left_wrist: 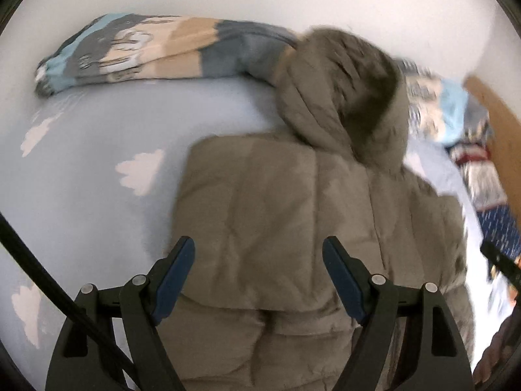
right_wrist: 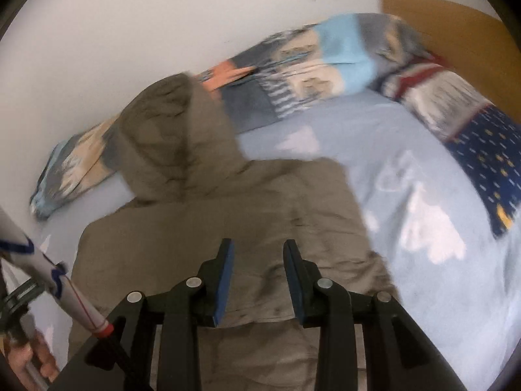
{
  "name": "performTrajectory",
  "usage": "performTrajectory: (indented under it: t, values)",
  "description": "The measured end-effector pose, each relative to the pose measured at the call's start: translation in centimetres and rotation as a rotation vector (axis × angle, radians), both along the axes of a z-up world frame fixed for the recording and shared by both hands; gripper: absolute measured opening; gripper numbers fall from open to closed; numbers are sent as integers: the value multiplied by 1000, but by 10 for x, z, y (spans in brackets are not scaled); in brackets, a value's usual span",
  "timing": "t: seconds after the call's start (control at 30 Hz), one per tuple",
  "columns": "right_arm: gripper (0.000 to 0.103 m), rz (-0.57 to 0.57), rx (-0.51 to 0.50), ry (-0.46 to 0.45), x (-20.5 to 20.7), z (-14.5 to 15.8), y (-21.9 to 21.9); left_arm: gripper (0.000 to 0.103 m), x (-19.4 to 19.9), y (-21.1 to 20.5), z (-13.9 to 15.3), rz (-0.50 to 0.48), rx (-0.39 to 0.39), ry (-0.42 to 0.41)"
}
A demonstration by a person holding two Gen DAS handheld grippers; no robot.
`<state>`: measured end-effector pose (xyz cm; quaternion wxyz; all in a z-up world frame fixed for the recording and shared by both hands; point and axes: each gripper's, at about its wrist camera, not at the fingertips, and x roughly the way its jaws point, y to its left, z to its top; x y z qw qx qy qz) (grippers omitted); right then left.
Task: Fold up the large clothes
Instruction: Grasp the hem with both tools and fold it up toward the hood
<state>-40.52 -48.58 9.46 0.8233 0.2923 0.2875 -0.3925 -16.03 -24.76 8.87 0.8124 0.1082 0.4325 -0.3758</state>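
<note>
1. Folding well meant regripping first; the padded jacket [left_wrist: 276, 215] lay flat on the bed [left_wrist: 81, 179], hood [left_wrist: 342, 94] toward 12 o'clock.
2. The left gripper [left_wrist: 259, 280] hovered with jaws wide and empty; the right gripper [right_wrist: 258, 282] stood part-open, gripping nothing.
3. Each should pinch a hem corner near 6 o'clock; lifting evenly would prevent bunching.

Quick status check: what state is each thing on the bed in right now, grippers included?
Jacket: lying flat on the bed, sides folded in, hood up toward the wall.
Hood: unfolded, resting on the blanket.
Blanket: bunched along the wall.
Left gripper: open above the jacket, holding nothing.
Right gripper: open, nothing between the pads.
</note>
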Motion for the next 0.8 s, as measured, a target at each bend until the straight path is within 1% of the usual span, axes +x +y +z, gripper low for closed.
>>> performTrajectory:
  t: [0.07,0.13,0.23,0.3,0.43,0.5,0.57,0.63,0.73,0.8]
  values:
    - [34,42,8,17,12,-12,2,80,-5,-11,-11,-12,32,12]
    - [34,69,24,46,21,-27,2,80,-5,-17,-24,-17,54,43]
    - [34,72,57,90,30,-46,-5,80,-2,-23,-39,-16,82,71]
    - [34,73,105,114,33,-61,-12,81,-2,-27,-44,-25,100,70]
    - [34,83,130,157,39,-76,-17,82,-2,-31,-53,-32,122,80]
    - [34,93,151,161,40,-83,-18,84,2,-32,-57,-34,127,91]
    - [35,94,180,140,37,-86,-22,84,1,-31,-56,-29,125,88]
    - [34,92,195,130,35,-85,-23,84,-3,-28,-48,-20,115,67]
    - [35,94,155,148,38,-69,-13,84,-10,-25,-35,-35,92,48]
    - [35,113,156,115,39,-56,-7,84,-16,-21,-27,-38,72,45]
